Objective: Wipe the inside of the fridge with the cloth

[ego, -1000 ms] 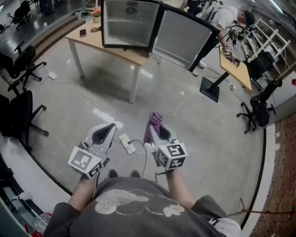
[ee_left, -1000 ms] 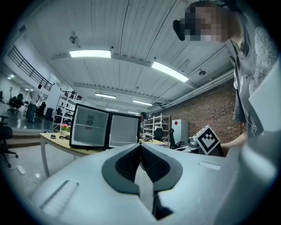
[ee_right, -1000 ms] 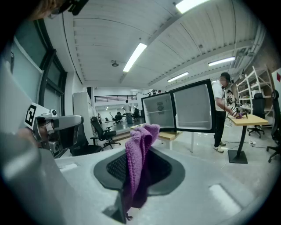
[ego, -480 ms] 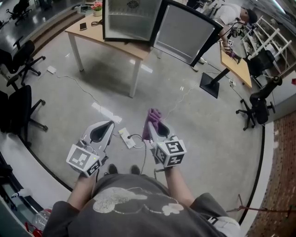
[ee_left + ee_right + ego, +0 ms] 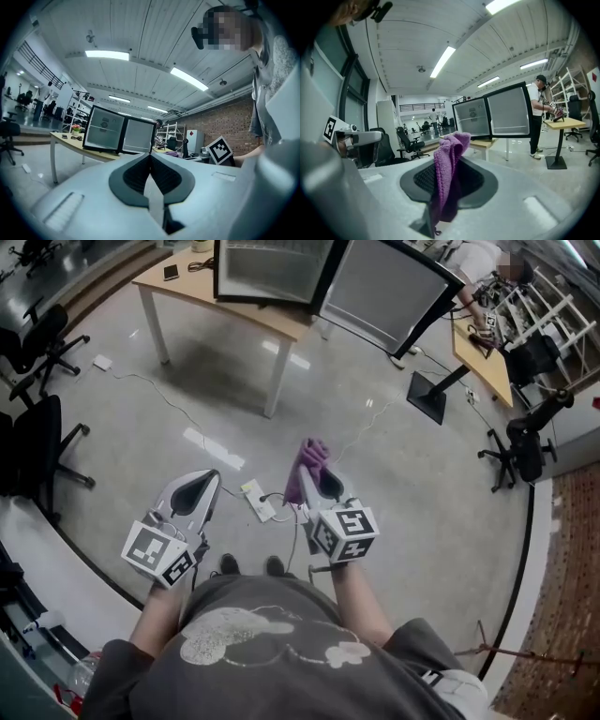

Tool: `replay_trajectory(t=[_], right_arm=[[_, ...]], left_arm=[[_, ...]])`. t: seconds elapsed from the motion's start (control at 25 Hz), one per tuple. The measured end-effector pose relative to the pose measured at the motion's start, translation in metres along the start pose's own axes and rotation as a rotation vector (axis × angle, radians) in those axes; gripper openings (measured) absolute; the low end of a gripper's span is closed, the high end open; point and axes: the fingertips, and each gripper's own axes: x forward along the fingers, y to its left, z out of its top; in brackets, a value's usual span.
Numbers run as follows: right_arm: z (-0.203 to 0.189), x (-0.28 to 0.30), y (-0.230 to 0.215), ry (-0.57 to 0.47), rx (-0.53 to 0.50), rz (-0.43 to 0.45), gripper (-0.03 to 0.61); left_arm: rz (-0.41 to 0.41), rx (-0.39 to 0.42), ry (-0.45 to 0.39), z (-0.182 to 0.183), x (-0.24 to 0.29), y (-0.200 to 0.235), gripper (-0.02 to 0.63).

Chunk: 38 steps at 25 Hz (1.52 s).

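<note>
A small fridge (image 5: 272, 266) stands on a wooden table (image 5: 225, 304) far ahead, its door (image 5: 389, 294) swung open to the right; it also shows as the fridge (image 5: 104, 133) and the fridge (image 5: 472, 118) in the gripper views. My right gripper (image 5: 314, 470) is shut on a purple cloth (image 5: 305, 468), which sticks up from between the jaws as the cloth (image 5: 447, 159). My left gripper (image 5: 200, 486) is held beside it, shut with nothing between its jaws. Both grippers hang over the floor, well short of the table.
A power strip (image 5: 258, 505) and cables lie on the grey floor just ahead of my feet. Office chairs (image 5: 37, 442) stand at the left. A second desk (image 5: 478, 362) with a person (image 5: 539, 110) at it is at the back right, beside a chair (image 5: 520, 446).
The view has shifted forward and the fridge and table have slid towards the top edge. Both grippers keep their hold and their places beside each other.
</note>
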Motion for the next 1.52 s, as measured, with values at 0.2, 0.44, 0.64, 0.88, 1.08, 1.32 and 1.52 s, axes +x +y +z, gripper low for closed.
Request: replay_trajectory(t=[0.2,0.44,0.64,0.88,1.08,1.32,1.52], right_arm=[[-0.009,0.013,0.009,0.015,0.017,-0.023,0.081],[-0.021,0.024,0.009,0.022,0.035,-0.092,0.081],[-0.020,0.032,-0.004,0.026,0.037,-0.123,0.083],[-0.020,0.076,-0.034,0.052,0.080,-0.134,0.083],[0.004,0.124,-0.070,0.026,0.113,-0.124,0.083],[0.027,0.168,-0.114,0.021,0.122,-0.116,0.083],[0.034,0.192,-0.128,0.025,0.129,-0.088,0.083]], left_arm=[[-0.002,0.020,0.018,-0.004,-0.016,0.019,0.017],[-0.015,0.031,0.020,-0.008,-0.028,0.049,0.017],[0.008,0.015,0.040,-0.016,-0.020,0.072,0.017],[0.028,-0.007,0.052,-0.016,0.019,0.105,0.017],[0.038,0.005,0.075,-0.007,0.071,0.134,0.017],[0.055,0.063,0.054,0.022,0.130,0.154,0.017],[0.047,0.079,0.064,0.025,0.155,0.161,0.017]])
